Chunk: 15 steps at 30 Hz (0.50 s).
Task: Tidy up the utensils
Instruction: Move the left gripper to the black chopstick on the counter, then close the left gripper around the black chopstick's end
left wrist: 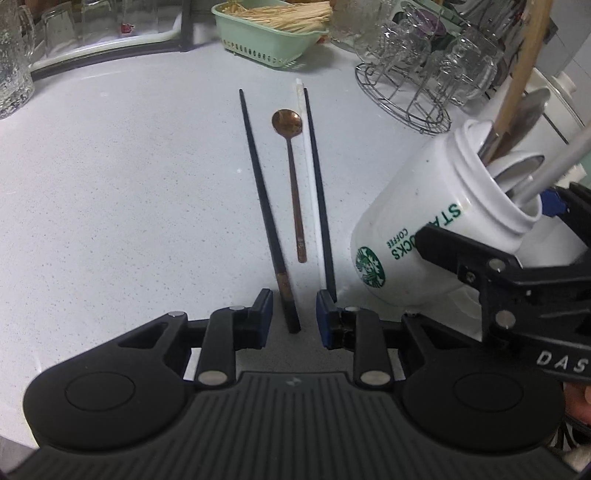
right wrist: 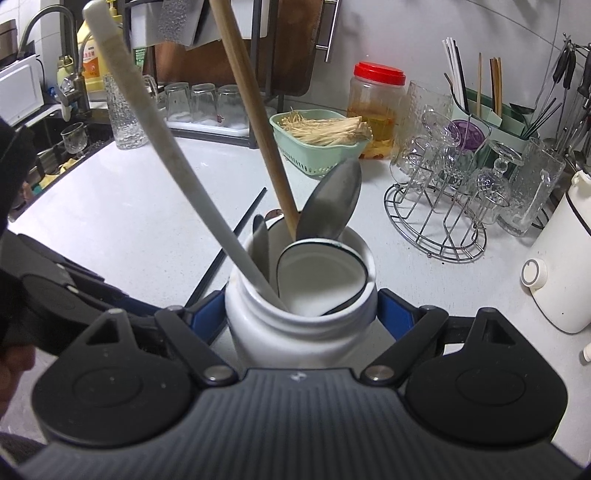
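A pale grey speckled countertop (right wrist: 129, 206) is seen spreading across both views, evenly lit. Toward eleven o'clock in the right wrist view, a curved metal faucet (right wrist: 44, 26) is set above a sink (right wrist: 55, 147), with a yellow detergent bottle (right wrist: 92, 62) stood beside it. At twelve o'clock, upturned glasses (right wrist: 205, 101) are lined on a white tray beneath a dark rack, where a wooden cutting board (right wrist: 288, 48) is leaned. White wall tiles (right wrist: 443, 22) are seen behind. At one o'clock a red-lidded jar (right wrist: 376, 110) is placed, and at two o'clock a wire glass rack (right wrist: 439, 218).
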Available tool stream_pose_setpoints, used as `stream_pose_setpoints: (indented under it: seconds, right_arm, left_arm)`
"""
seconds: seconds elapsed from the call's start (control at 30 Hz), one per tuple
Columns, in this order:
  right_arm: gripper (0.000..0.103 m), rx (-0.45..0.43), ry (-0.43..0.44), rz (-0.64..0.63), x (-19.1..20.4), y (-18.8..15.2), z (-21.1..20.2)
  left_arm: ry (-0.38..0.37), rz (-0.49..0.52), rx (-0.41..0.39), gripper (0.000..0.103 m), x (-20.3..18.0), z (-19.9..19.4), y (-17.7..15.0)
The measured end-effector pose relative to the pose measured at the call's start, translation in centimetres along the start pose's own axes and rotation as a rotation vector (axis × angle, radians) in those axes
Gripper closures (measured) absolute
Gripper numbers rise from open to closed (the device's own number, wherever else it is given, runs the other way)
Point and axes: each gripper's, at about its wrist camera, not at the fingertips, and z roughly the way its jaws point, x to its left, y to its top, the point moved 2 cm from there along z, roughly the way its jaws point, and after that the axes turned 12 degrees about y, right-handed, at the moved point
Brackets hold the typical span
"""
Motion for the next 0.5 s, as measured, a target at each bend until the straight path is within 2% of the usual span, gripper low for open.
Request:
stream_pose_setpoints:
  seconds: [0.07,0.17,0.27,0.5]
  right_arm:
    - [0.013,-0.002,-0.004,0.001,0.1,0.0,0.0]
    - [0.013,-0.012,-0.004,0.006,0.1,-0.2,0.0]
    - [0.013,-0.022,-0.010,0.011,0.2,-0.3,0.0]
    - [0.013,-0.027,-0.018,0.002,0.4,-0.2,0.2]
  left_arm:
    - [0.019,-0.011,0.004,0.078,0.1,0.2,0.2]
    - [0.054,-0.018,0.010,0.094,0.1,0.4,0.5]
    - [0.047,-0.046,0.008,0.096,0.5,0.4,0.5]
    - [0.082,-0.031,0.032,0.096,0.8,-0.7,-0.4]
